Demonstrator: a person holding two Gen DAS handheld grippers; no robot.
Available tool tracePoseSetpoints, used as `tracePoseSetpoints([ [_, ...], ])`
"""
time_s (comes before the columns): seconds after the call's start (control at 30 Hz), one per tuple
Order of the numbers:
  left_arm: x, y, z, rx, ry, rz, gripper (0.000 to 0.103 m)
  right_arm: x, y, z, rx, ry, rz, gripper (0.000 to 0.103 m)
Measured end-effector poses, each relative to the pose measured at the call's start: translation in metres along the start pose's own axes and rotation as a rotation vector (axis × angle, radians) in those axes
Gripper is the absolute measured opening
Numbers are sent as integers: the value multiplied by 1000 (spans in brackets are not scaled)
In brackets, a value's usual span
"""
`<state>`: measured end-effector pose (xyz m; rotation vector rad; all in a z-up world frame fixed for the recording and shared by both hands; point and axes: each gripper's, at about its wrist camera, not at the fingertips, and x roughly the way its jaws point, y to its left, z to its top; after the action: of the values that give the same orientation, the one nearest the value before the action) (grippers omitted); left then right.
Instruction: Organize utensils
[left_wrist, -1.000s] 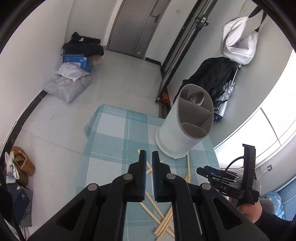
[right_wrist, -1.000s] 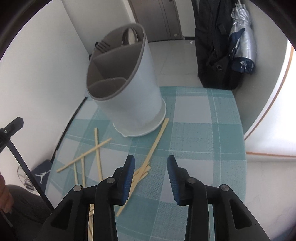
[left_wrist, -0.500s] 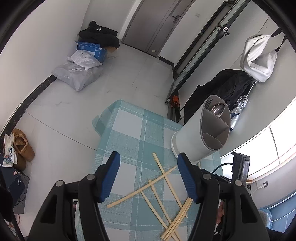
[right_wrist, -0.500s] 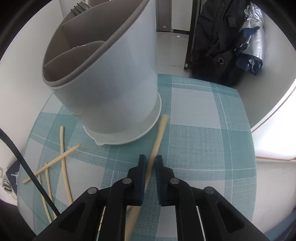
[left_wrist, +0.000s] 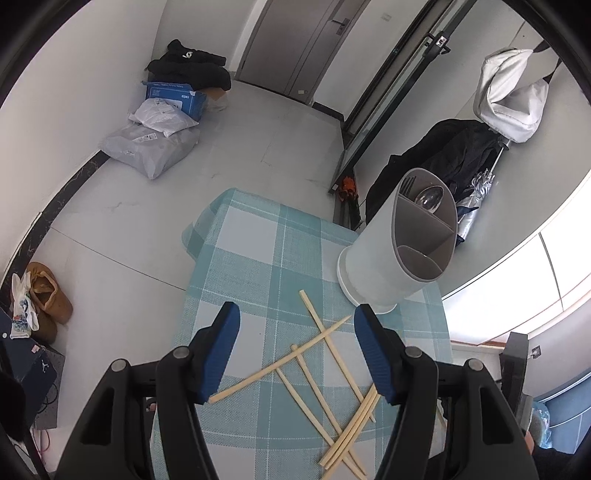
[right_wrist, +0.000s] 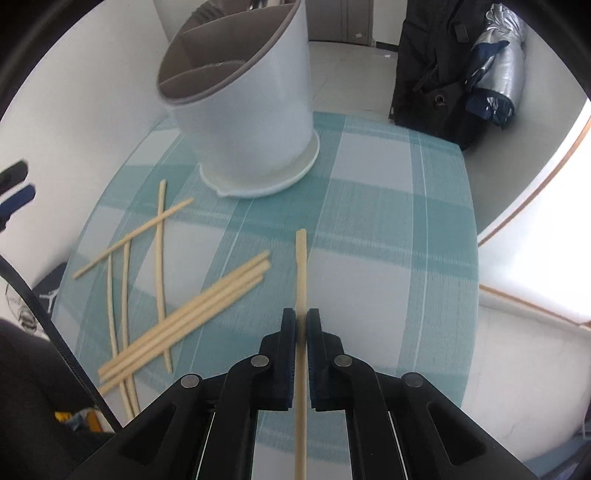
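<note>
right gripper (right_wrist: 301, 326) clamped on one pale wooden chopstick (right_wrist: 301, 273), lengthwise between its blue pads, above the teal checked tablecloth (right_wrist: 388, 236). left gripper (left_wrist: 297, 345) spread wide, empty, over the loose wooden chopsticks (left_wrist: 321, 365). step: pick-up made. next, likely: carry to the white divided utensil holder (right_wrist: 255, 122), tip upright, drop into a free compartment.

Home entryway or hall: grey door (left_wrist: 295, 44), tiled floor (left_wrist: 236, 147), shoes (left_wrist: 48, 295) by the wall, parcels (left_wrist: 151, 147) and a blue box (left_wrist: 173, 94) in the corner. Coats (left_wrist: 443, 155), white bag (left_wrist: 513, 99) and folded umbrella (right_wrist: 498, 70) hang beside a small table with checked cloth (left_wrist: 258, 266).
</note>
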<state>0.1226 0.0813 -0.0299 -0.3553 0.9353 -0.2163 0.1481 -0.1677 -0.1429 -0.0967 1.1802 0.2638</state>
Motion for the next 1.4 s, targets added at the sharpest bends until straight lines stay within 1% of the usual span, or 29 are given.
tracePoseSetpoints([
  [0.1,0,-2,-1,28,6,18,61,2,4,-15,-42,63,14,7],
  [0.17,2,2,-2,22,21,23,61,3,3,-15,-54,65,20,7],
  [0.2,3,6,-4,12,30,28,61,3,2,-13,-57,60,12,8],
  [0.3,5,18,-7,-25,65,40,61,8,-2,1,-50,48,32,10],
  [0.33,6,23,-8,-38,74,46,61,11,-2,6,-55,49,34,15],
  [0.43,5,31,-13,-50,81,81,61,22,4,18,-98,66,35,17],
  [0.47,5,32,-15,-40,88,86,66,25,6,21,-112,70,27,17],
  [0.5,6,30,-16,-28,96,86,70,25,8,24,-126,55,20,17],
  [0.53,8,27,-18,-13,104,84,77,28,10,28,-136,62,16,18],
  [0.57,11,22,-20,15,117,83,80,29,13,31,-143,59,13,17],
  [0.6,14,16,-21,51,131,83,80,30,15,32,-147,64,6,16],
  [0.63,17,11,-22,89,142,90,80,30,17,33,-153,64,-5,6],
  [0.7,26,-6,-24,192,165,104,80,29,17,31,-148,60,25,6],
  [0.77,39,-18,-24,270,194,111,80,28,12,30,-99,43,50,6],
  [0.83,52,-25,-24,317,231,120,80,23,-2,31,-3,10,106,6],
  [0.9,71,-37,-24,385,256,147,80,16,-20,33,85,-30,149,6],
  [1.0,98,-49,-22,451,303,154,80,4,-50,31,241,-94,261,6],
  [1.03,105,-53,-21,471,312,151,80,1,-58,32,282,-111,285,6],
  [1.1,114,-60,-19,517,295,148,80,-4,-75,27,370,-152,350,6],
  [1.23,126,-66,-17,562,290,122,79,-1,-102,25,529,-193,452,6],
  [1.33,132,-68,-15,580,301,99,75,1,-110,22,585,-207,497,6],
  [1.4,135,-68,-14,595,318,101,70,-1,-112,24,588,-223,499,6],
])
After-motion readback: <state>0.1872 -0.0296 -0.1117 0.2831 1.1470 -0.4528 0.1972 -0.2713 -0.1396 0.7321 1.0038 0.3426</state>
